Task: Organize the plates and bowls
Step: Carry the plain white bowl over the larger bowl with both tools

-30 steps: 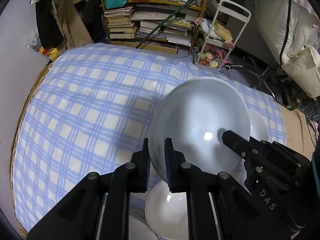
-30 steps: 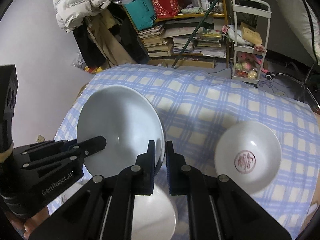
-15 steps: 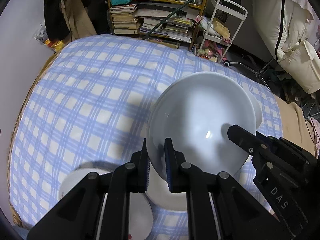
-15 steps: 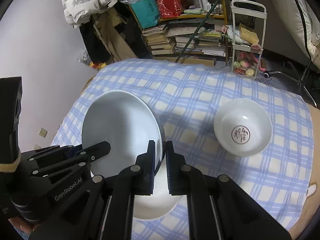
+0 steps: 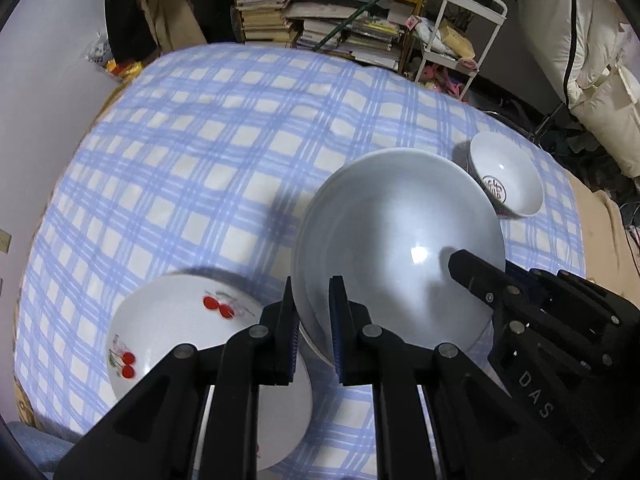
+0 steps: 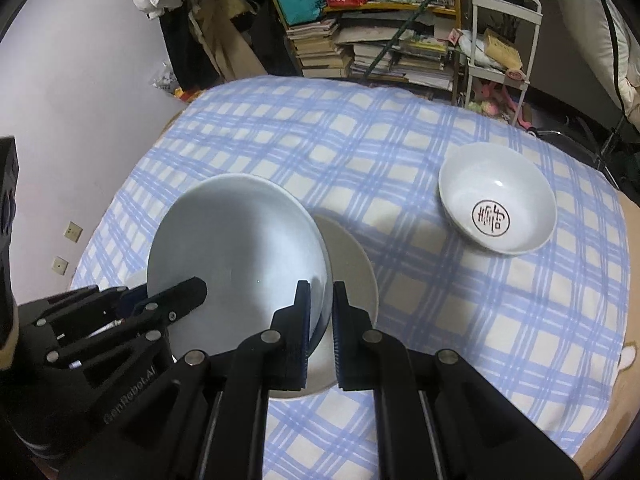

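Observation:
A large plain white bowl (image 5: 396, 240) (image 6: 236, 248) hangs above the blue checked cloth, held on opposite rims. My left gripper (image 5: 313, 300) is shut on its near-left rim. My right gripper (image 6: 322, 304) is shut on its other rim. Under the bowl a plain white plate (image 6: 352, 264) lies on the cloth. A white plate with red cherries (image 5: 180, 328) lies at the front left in the left wrist view. A smaller white bowl with a dark seal mark (image 6: 496, 210) (image 5: 506, 180) stands apart at the right.
The table under the blue checked cloth (image 6: 360, 140) is round. Behind it are stacked books on shelves (image 6: 380, 52), a white wire cart (image 6: 500, 40) and hanging clothes (image 6: 188, 20). A wall (image 6: 60, 100) is at the left.
Both grippers have risen with the large bowl, so more of the table shows. The cherry plate, the plain plate under the bowl and the seal bowl have come into fuller view.

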The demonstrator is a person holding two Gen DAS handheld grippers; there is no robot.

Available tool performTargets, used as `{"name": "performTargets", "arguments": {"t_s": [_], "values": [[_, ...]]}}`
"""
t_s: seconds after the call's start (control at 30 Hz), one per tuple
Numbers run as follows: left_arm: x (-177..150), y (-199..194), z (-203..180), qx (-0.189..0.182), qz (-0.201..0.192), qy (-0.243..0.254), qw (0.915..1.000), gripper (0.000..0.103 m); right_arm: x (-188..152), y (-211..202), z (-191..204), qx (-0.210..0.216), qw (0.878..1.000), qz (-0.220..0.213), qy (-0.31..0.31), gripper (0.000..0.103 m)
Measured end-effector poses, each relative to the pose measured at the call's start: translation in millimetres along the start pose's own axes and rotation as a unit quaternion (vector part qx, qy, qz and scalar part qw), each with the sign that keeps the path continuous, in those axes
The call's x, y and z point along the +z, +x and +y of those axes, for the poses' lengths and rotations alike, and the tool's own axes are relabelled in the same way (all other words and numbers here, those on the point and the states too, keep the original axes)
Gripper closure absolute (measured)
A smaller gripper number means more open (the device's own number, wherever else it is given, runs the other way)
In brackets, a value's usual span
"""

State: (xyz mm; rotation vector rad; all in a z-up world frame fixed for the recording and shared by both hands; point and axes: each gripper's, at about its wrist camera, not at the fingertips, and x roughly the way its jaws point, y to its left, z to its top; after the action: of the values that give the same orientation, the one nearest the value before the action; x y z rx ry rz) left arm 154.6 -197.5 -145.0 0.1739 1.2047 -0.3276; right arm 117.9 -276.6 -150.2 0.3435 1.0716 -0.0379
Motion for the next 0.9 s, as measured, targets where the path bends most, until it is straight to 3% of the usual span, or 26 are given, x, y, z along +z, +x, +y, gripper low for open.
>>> {"name": "performTargets", "arguments": {"t_s": [0.43,0.9], "values": [[-4.7,15.5,-2.3,0.005,0.015,-0.004,0.9999,0.090,-4.8,20.6,-8.1,-0.007,0.999,0.037,0.027,0.092],[-5.3,26.0,-4.4,0.004,0.036,0.003,0.9993,0.090,-4.8,28.3,-9.9,-0.028,0.998,0.046,0.016,0.092]]}}
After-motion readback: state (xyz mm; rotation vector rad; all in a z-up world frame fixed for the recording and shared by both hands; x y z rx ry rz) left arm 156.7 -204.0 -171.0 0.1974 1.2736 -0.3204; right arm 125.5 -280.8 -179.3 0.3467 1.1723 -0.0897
